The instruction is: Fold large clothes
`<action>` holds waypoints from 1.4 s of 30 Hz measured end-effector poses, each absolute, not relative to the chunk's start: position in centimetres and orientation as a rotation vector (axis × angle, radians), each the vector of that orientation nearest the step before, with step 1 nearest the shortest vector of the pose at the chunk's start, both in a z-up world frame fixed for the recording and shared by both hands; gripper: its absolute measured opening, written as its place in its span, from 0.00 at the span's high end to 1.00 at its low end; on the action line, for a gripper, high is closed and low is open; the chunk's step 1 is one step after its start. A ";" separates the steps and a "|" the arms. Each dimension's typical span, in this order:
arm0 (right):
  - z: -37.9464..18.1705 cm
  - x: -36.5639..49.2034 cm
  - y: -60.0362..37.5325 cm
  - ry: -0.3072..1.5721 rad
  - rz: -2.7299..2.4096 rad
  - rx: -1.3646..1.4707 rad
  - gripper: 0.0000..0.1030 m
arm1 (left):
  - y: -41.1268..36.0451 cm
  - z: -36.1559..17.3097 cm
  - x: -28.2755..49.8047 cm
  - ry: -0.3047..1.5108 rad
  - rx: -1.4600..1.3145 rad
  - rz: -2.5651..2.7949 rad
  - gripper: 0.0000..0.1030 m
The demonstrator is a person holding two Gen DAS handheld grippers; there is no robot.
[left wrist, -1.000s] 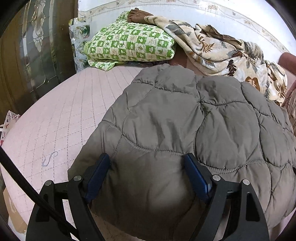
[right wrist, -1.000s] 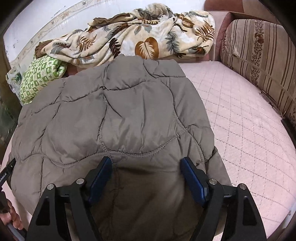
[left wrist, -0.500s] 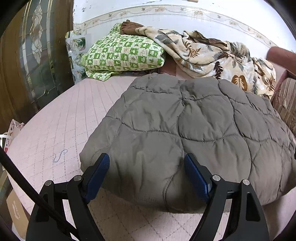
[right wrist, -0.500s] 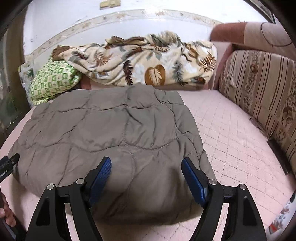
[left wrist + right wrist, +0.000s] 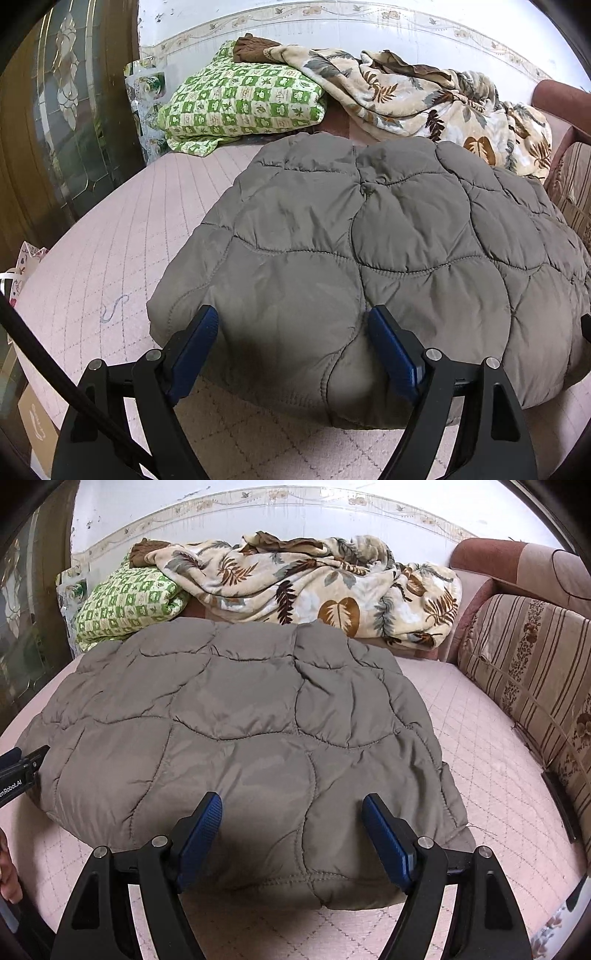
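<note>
While the quilted coat (image 5: 369, 258) lies folded on the bed (image 5: 110, 240), both grippers' fingers (image 5: 195, 343) (image 5: 384, 834) stand open, empty; little seems left.

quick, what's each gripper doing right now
left gripper: open, over the quilted jacket, gripping nothing
right gripper: open, over the same jacket, gripping nothing

"enrobot.ai" on left gripper (image 5: 16, 775)
</note>
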State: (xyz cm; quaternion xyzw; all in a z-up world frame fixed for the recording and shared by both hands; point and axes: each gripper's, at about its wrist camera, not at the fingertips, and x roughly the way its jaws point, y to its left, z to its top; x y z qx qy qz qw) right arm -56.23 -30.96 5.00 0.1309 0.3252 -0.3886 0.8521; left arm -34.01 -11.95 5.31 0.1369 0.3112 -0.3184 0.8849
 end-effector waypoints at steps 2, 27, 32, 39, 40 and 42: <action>5.0 -56.1 -30.8 0.685 -0.822 0.266 0.20 | -11.9 5.5 -34.2 0.638 0.281 -0.664 0.19; 7.5 -56.8 -22.0 0.490 -0.744 0.095 0.17 | -10.5 7.7 -41.4 0.500 0.339 -0.711 0.15; 7.2 -56.7 -22.1 0.501 -0.747 0.099 0.17 | -10.5 7.9 -41.8 0.474 0.341 -0.718 0.13; 7.0 -56.6 -22.3 0.511 -0.752 0.101 0.17 | -10.8 7.7 -41.6 0.483 0.350 -0.725 0.13; 6.9 -56.6 -22.4 0.513 -0.752 0.103 0.17 | -10.9 7.7 -41.5 0.483 0.348 -0.725 0.13; 6.9 -56.6 -22.4 0.514 -0.754 0.107 0.17 | -10.8 7.7 -41.6 0.485 0.350 -0.724 0.13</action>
